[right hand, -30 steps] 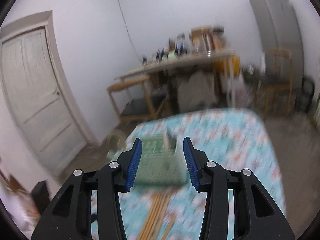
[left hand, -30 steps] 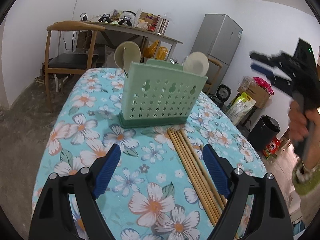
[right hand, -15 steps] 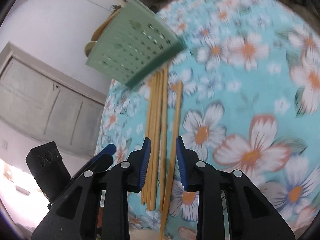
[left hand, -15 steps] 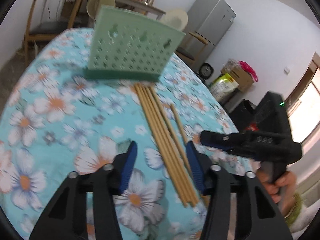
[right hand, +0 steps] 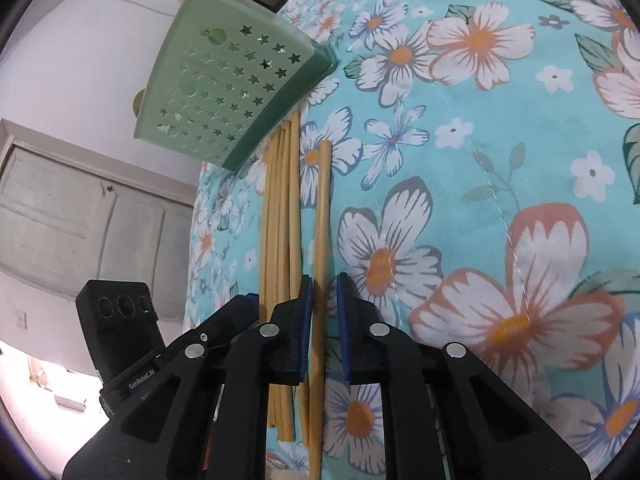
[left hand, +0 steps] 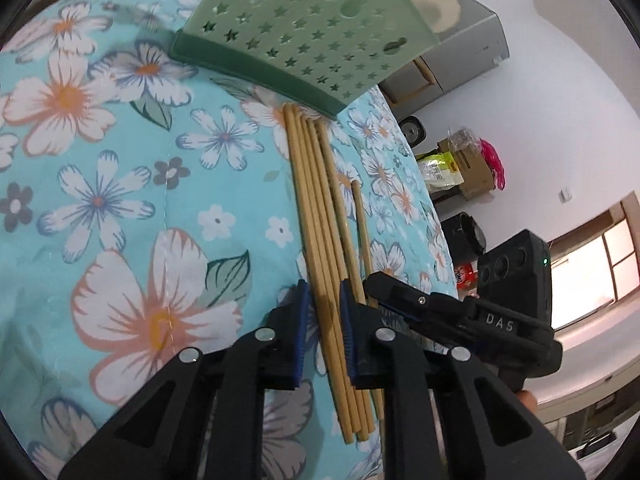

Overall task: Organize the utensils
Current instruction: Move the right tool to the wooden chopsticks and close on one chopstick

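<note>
A pale green holder (left hand: 304, 20) with star-shaped holes stands on the flowered tablecloth (left hand: 100, 200). A bundle of bamboo chopsticks (left hand: 316, 200) lies in front of it, with one separate chopstick (left hand: 362, 220) beside the bundle. My left gripper (left hand: 324, 296) is down at the near end of the bundle. Its jaws are closing, a few sticks lie between them, and a thin gap shows on one side. My right gripper (right hand: 322, 284) straddles the separate chopstick (right hand: 322, 200). Its jaws are closing too, and a gap shows beside the stick. The green holder (right hand: 224, 80) shows in the right wrist view as well.
The table edge falls away just beyond the chopsticks. Behind stand a grey fridge (left hand: 472, 52), boxes and bags on the floor (left hand: 460, 168) and a black bin (left hand: 466, 236). A panelled door (right hand: 80, 216) is on the other side.
Both grippers have dropped from above the table to the chopsticks and rolled. Their jaws have narrowed from wide apart to close around the sticks. The right one has come in beside the left.
</note>
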### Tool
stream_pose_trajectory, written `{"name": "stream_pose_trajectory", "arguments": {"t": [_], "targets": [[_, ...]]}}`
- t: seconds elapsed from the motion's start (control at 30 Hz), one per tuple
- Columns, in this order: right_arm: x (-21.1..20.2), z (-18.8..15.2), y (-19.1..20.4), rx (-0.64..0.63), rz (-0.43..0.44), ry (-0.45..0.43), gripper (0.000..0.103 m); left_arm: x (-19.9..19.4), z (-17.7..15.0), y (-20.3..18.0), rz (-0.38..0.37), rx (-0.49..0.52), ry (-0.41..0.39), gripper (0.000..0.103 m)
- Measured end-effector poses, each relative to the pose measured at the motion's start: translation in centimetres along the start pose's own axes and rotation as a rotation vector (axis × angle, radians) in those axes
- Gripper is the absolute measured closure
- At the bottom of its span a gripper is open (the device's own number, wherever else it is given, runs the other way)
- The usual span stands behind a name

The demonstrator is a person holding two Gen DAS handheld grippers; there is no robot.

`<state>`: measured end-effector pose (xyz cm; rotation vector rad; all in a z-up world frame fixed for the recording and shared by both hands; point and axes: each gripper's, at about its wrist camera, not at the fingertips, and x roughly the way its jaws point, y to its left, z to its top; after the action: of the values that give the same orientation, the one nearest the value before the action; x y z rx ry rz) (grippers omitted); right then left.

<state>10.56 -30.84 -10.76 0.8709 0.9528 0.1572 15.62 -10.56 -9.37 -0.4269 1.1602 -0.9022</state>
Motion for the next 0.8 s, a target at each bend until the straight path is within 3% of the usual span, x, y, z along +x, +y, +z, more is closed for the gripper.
{"name": "stream_pose_trajectory", "arguments": {"t": [0.13,0.57,0.8], "targets": [[0.0,0.3,-0.5,0.015,0.015,-0.005,0.098,0.6,0.5,0.5,-0.012,-0.035,0.007,0.096],[-3.8,2.0,-3.9,0.047,0.004,-0.057,0.099,0.8,1.1,0.9,-0.013,-0.054,-0.009,0.097],[-3.5,1.6,-3.7,0.025,-0.009,-0.064,0.099,-2.0,0.3,0.8,0.015,-0.037,-0.052,0.098]]}}
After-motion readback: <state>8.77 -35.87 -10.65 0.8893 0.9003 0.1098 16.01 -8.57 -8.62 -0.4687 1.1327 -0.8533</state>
